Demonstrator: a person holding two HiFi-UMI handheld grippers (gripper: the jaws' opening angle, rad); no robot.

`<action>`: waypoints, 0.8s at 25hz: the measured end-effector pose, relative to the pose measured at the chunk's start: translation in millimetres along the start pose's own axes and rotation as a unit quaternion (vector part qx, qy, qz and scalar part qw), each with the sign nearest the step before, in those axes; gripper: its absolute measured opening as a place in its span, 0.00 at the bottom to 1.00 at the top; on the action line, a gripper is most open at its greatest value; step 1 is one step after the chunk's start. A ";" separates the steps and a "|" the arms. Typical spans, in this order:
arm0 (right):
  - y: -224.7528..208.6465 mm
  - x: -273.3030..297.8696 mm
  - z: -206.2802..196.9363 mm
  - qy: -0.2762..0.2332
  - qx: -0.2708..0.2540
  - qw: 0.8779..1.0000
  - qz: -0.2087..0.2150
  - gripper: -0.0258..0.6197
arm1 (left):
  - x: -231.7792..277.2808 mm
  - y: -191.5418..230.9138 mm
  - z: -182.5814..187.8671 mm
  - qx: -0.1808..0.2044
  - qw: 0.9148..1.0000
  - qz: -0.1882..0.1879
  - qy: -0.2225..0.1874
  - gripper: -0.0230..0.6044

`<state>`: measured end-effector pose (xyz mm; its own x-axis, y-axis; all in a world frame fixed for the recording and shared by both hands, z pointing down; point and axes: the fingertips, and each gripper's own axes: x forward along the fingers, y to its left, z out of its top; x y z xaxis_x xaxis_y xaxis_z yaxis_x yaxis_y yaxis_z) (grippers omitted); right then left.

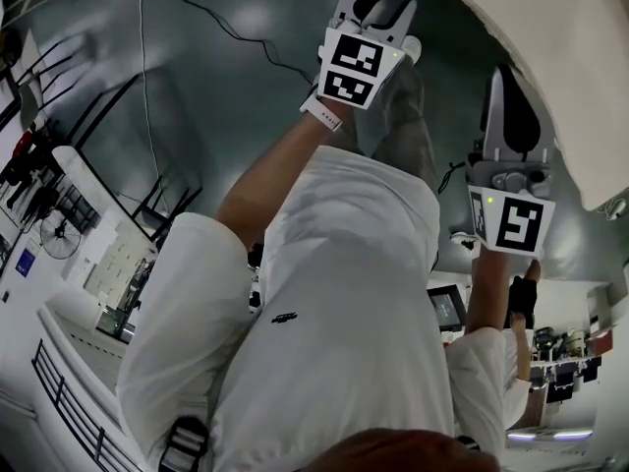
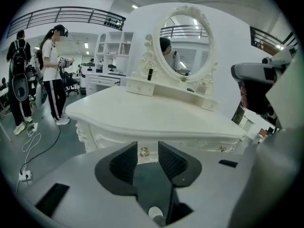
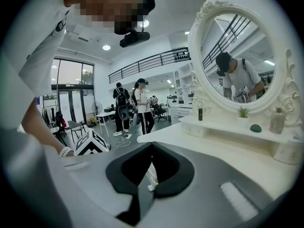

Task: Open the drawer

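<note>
**Reach for the knob, before contact.** The left tongs [image 2: 147, 144] stand part-open and empty. A gilt knob [image 2: 144, 151] shows in the gap between the jaws but lies beyond them, untouched. The right tongs [image 3: 151, 146] are closed tip to tip on nothing and are held level beside the table [image 2: 142, 115], taking no part.

The knob sits on the drawer [image 2: 151, 158], in the carved front under the table's edge. The drawer looks fully closed, and most of its face is hidden behind the left jaws. A second knob [image 2: 222, 149] shows further right on the same front. The seams are too faint to tell whether it belongs to another drawer.

**Step in hand (judged):** approach, with the task barely begun.

**Next move (judged):**
- Carry the left tongs forward until the jaws straddle the knob.
- Close on it firmly, since a small rounded knob may slip from the pads.
- Draw straight back, level with the front, so that the drawer does not bind.

**Count:**
- Tongs: two.
- Table: one.
- Oval mirror [image 2: 185, 42]: one, on the table.
- Gilt knobs in view: two.
- People [image 2: 54, 75]: two, standing on the floor well apart to the left.
</note>
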<state>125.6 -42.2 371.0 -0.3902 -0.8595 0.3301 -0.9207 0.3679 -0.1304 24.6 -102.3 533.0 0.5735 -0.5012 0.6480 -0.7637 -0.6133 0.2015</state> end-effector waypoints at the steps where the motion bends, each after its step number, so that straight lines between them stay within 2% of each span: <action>1: -1.1 0.2 -0.8 0.000 0.001 1.000 -0.001 0.06 | 4.3 -0.3 -2.0 0.000 1.000 -0.001 0.003 0.23; 20: -13.5 1.6 -25.8 0.012 0.018 0.999 -0.029 0.06 | 75.1 0.8 -40.0 0.005 0.999 -0.015 0.048 0.26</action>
<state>137.7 -39.4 397.5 -0.3357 -0.8703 0.3604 -0.9418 0.3041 -0.1430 55.2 -116.0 611.2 0.5651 -0.4224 0.7087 -0.7432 -0.6335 0.2150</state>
